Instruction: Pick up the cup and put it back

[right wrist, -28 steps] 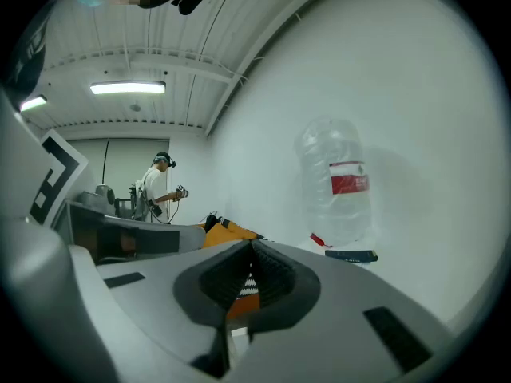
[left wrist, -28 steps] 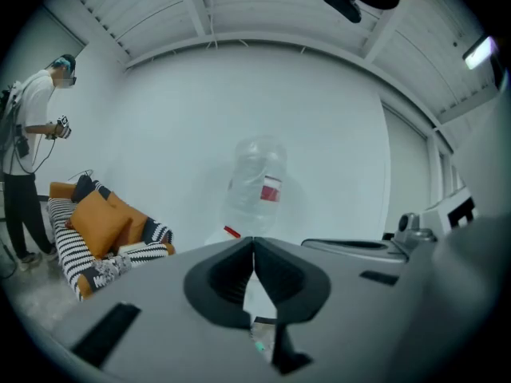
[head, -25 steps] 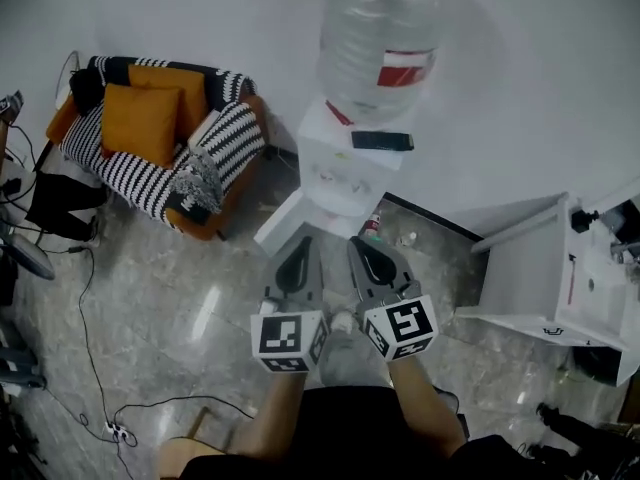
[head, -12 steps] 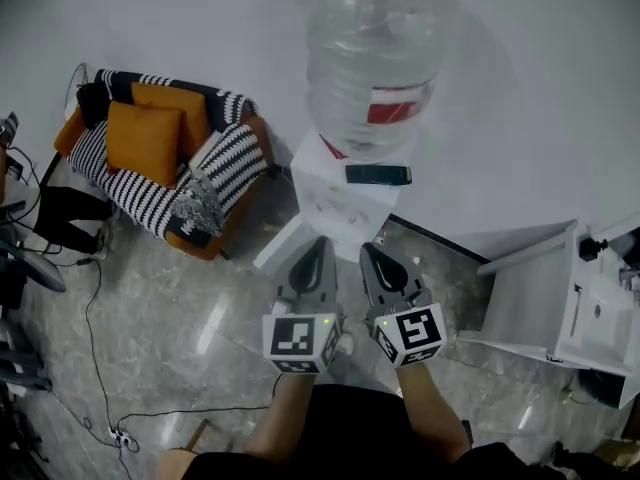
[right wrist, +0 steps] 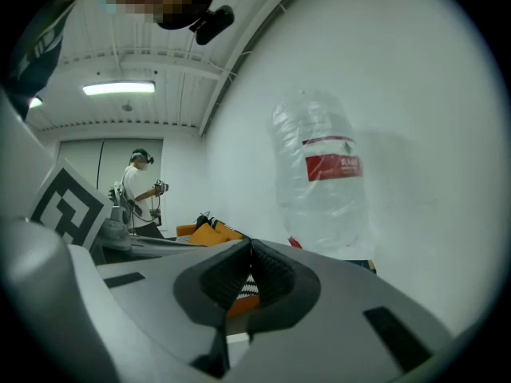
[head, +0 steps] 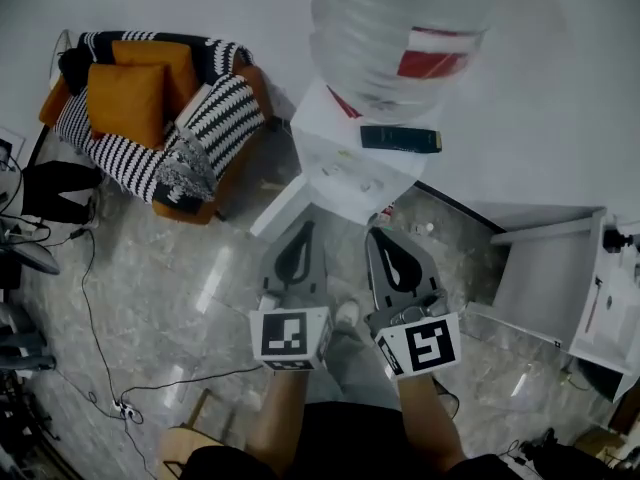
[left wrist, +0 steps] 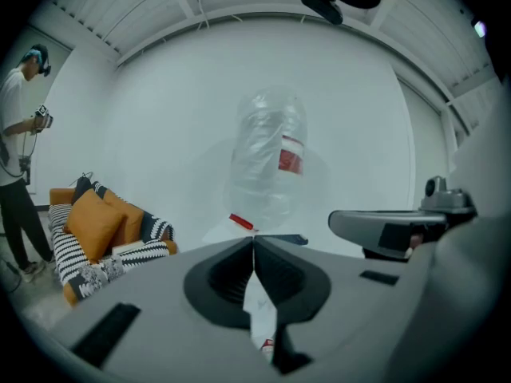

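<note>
I cannot make out a cup in any view. A white water dispenser (head: 345, 173) stands against the wall, topped by a large clear bottle (head: 400, 28) with a red label. A flat black object (head: 400, 138) lies on its top. My left gripper (head: 304, 226) and right gripper (head: 378, 234) are held side by side just in front of the dispenser's base, both pointing at it. In the left gripper view the left gripper (left wrist: 254, 242) has its jaws closed together with nothing between them. The right gripper (right wrist: 249, 247) is likewise shut and empty.
A black-and-white striped armchair (head: 190, 148) with orange cushions (head: 125, 103) stands left of the dispenser. A white cabinet (head: 545, 283) is at the right. Cables (head: 95, 358) trail over the marble floor at left. A person (left wrist: 16, 158) stands far off to the left.
Both grippers have come forward and a little lower toward the dispenser, which now looks bigger and nearer. Both stay shut.
</note>
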### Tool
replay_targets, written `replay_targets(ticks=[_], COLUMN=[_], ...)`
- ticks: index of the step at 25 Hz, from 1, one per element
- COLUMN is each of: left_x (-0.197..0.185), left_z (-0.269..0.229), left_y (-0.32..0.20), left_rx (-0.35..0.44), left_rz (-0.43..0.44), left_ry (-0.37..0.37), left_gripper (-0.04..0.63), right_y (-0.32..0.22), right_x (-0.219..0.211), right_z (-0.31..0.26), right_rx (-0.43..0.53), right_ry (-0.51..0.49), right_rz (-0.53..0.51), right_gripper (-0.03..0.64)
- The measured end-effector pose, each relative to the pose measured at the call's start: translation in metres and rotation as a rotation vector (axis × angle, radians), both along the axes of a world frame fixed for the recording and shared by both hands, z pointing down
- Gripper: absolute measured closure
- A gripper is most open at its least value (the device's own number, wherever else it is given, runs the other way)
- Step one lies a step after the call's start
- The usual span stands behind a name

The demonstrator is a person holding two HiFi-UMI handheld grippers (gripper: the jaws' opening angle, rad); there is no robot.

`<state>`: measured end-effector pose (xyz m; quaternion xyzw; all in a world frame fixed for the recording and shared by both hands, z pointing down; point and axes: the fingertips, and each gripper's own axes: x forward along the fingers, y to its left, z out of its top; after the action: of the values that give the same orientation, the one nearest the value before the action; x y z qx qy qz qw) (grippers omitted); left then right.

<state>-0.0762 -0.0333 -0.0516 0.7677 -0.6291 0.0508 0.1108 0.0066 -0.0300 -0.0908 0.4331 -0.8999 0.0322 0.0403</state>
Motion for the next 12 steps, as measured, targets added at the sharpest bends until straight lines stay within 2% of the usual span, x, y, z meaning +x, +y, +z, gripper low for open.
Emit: replay_targets(ticks=[7, 10, 12], left_x=[0.003, -0.001, -0.009], left_z=[0.074, 0.122, 0.157], left_y=[-0.005, -0.008, -0.007], left_rx=[-0.083, -0.143, -0.175], left_rz=[0.000, -0.007, -0.019], left_ry=[0.067, 0.086, 0.092], left_gripper=[0.583, 0.583, 0.583], right_y=[0.000, -0.001, 0.002], right_x=[-0.020, -0.026, -0.028], right_z=[0.078, 0.123, 0.155], right_rx=[-0.036, -0.021, -0.051], right_ry=[0.077, 0.174, 0.195], right_rz=[0.000, 0.004, 0.014], right_gripper=[0.606, 0.606, 0.606])
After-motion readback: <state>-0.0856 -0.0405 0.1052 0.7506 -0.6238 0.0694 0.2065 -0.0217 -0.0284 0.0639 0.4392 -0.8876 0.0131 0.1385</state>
